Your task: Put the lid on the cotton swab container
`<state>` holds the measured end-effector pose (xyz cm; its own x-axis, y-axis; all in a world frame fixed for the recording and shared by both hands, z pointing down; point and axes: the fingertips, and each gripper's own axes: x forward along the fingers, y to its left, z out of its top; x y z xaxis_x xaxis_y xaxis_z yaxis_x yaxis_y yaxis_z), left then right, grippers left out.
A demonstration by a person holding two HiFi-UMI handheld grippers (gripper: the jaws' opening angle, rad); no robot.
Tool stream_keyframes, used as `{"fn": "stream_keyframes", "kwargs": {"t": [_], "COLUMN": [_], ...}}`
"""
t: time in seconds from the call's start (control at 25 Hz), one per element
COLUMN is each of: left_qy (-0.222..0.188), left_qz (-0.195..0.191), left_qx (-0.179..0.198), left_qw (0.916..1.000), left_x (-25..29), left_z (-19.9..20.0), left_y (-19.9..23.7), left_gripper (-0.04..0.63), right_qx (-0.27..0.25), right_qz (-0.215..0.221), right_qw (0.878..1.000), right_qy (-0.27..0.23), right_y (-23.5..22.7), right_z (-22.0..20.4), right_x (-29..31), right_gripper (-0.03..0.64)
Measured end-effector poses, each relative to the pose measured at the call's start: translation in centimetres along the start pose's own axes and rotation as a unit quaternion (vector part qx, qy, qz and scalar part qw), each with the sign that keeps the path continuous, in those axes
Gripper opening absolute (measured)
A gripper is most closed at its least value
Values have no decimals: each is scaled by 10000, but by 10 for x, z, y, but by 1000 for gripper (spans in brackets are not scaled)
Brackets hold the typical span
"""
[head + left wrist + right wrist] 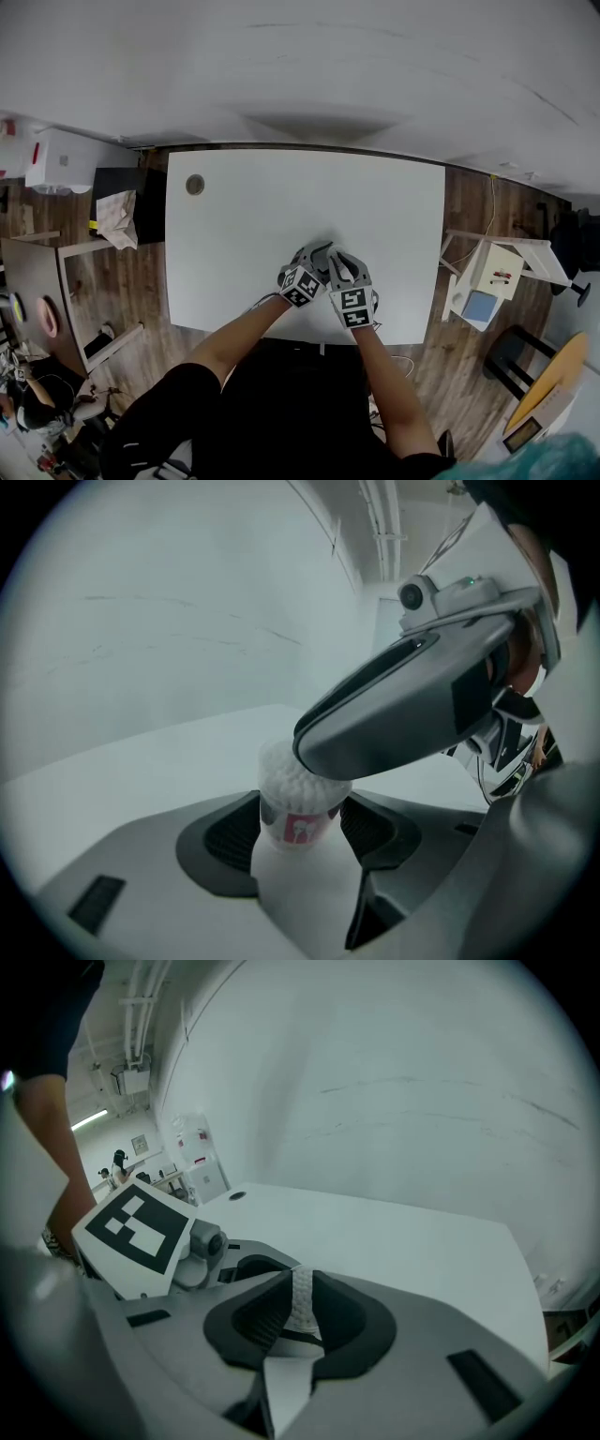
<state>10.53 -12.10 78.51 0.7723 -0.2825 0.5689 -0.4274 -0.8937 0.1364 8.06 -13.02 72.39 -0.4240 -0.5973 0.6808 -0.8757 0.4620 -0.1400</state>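
In the left gripper view, a clear cotton swab container (298, 810) with a red label, full of white swabs, stands upright between the jaws of my left gripper (300, 825), which is shut on it. My right gripper (412, 705) hangs directly over the container's open top and hides part of it. In the right gripper view, my right gripper (298, 1314) is shut on a thin, white, textured lid (301, 1299), seen edge on. The left gripper's marker cube (139, 1225) sits close at the left. In the head view, both grippers (323, 270) meet near the table's front edge.
The white table (281, 216) has a round grommet (194, 185) at its far left corner. A small white cart (487, 277) stands on the wooden floor to the right, and boxes and furniture (66, 159) stand to the left. The wall runs behind the table.
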Motion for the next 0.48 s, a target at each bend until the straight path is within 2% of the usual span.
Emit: {"fn": "stream_keyframes", "kwargs": {"t": [0.2, 0.36, 0.48], "left_qy": [-67, -105, -217], "left_qz": [0, 39, 59], "left_qx": [-74, -83, -131], "left_qw": [10000, 9999, 9997], "left_x": [-15, -34, -50], "left_z": [-4, -8, -6], "left_y": [4, 0, -5], "left_gripper": [273, 273, 273], "right_qx": [84, 393, 587], "right_qz": [27, 81, -14], "right_qw": [9999, 9992, 9981], "right_qy": [-57, -1, -193], "right_y": [-1, 1, 3], "right_z": [2, 2, 11], "right_x": [2, -3, -13], "right_gripper": [77, 99, 104]}}
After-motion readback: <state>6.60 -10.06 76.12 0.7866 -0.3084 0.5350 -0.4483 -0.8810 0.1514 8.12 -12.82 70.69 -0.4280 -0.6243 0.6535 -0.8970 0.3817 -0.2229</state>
